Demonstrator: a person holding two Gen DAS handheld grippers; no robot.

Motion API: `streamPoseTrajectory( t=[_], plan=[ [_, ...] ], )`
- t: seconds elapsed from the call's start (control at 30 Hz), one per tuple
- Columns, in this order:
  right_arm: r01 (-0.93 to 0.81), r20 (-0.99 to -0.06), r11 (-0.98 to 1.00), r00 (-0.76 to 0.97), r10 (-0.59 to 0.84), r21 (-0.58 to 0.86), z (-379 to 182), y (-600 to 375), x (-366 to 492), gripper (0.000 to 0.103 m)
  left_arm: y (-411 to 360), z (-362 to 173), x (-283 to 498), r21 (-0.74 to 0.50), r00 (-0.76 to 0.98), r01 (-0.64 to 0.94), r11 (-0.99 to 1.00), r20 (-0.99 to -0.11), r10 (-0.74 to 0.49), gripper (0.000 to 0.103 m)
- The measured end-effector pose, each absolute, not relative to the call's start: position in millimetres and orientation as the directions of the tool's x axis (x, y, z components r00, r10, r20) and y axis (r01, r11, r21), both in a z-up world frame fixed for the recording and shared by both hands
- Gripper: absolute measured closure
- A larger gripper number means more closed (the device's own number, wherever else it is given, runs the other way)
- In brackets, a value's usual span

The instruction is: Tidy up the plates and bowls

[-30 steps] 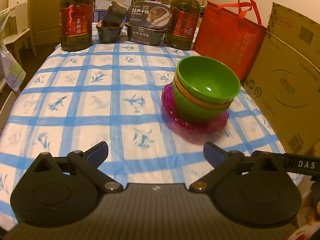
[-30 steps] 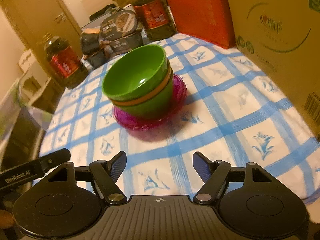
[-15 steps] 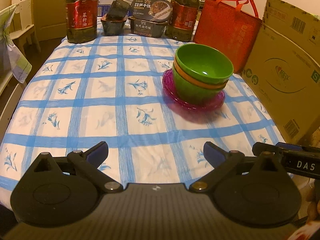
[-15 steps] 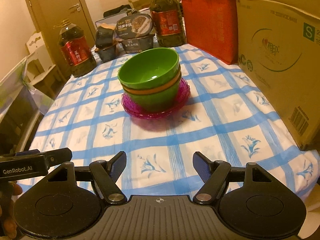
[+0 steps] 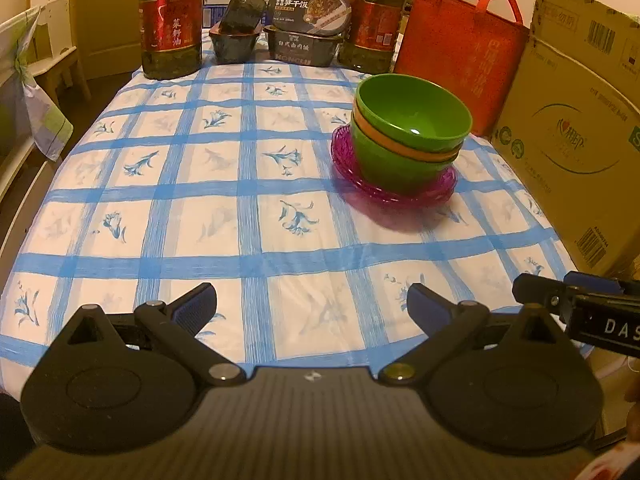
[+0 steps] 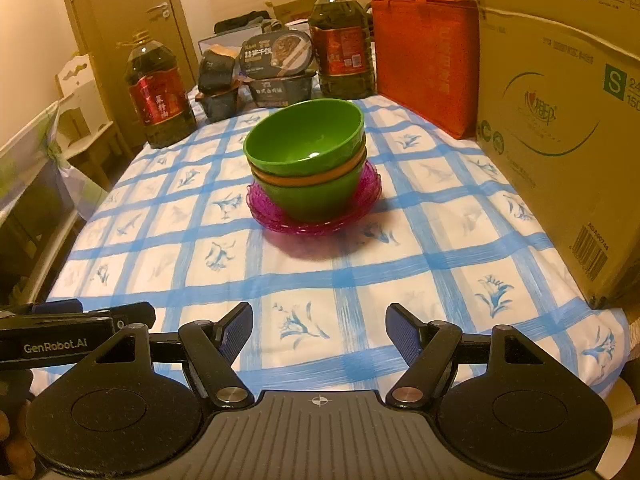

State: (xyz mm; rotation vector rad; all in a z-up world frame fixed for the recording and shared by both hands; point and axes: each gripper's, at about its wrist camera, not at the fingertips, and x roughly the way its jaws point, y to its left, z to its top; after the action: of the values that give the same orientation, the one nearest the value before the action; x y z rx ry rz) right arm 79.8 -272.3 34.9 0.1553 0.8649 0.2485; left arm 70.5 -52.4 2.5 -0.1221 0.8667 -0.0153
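Sitting on the desk (image 6: 460,280), which is wearing a white cloth with a blue checked pattern, is a stack of round plastic bowls (image 6: 308,160): a green one on top, an orange rim showing in the middle, another green one beneath. The stack is resting inside translucent magenta plastic plates (image 6: 276,222) with scalloped edges, right of centre in the left wrist view (image 5: 404,140) and near the middle in the right wrist view. The left gripper (image 5: 312,306) is hanging over the near edge of the desk, its blue-padded fingers (image 5: 196,306) standing spread with nothing between them, well apart from the bowls. The right gripper (image 6: 320,330) is hovering likewise at the near edge, its fingers (image 6: 236,330) spread and holding nothing. Two large bottles of dark cooking oil (image 5: 172,20) and dark boxed meal tubs (image 5: 308,28) are standing along the far edge. A red fabric tote bag (image 6: 424,56) and a big brown cardboard box (image 6: 560,120) are lining the right side.
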Motion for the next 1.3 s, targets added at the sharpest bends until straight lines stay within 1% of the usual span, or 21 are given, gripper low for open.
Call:
streamPoseTrajectory(
  t=[0.33, 1.3],
  plan=[
    [-0.152, -0.731, 0.960, 0.623, 0.278, 0.236, 35.0, -272.1, 79.3, 0.030, -56.9, 0.3, 66.8, -0.118, 0.646, -0.013, 0.993, -0.759, -0.081, 0.002],
    [-0.152, -0.732, 0.960, 0.622, 0.277, 0.234, 32.8, -273.1, 77.9, 0.030, -58.7, 0.9, 65.7, -0.118, 0.647, -0.010, 0.993, -0.758, -0.083, 0.002]
  ],
)
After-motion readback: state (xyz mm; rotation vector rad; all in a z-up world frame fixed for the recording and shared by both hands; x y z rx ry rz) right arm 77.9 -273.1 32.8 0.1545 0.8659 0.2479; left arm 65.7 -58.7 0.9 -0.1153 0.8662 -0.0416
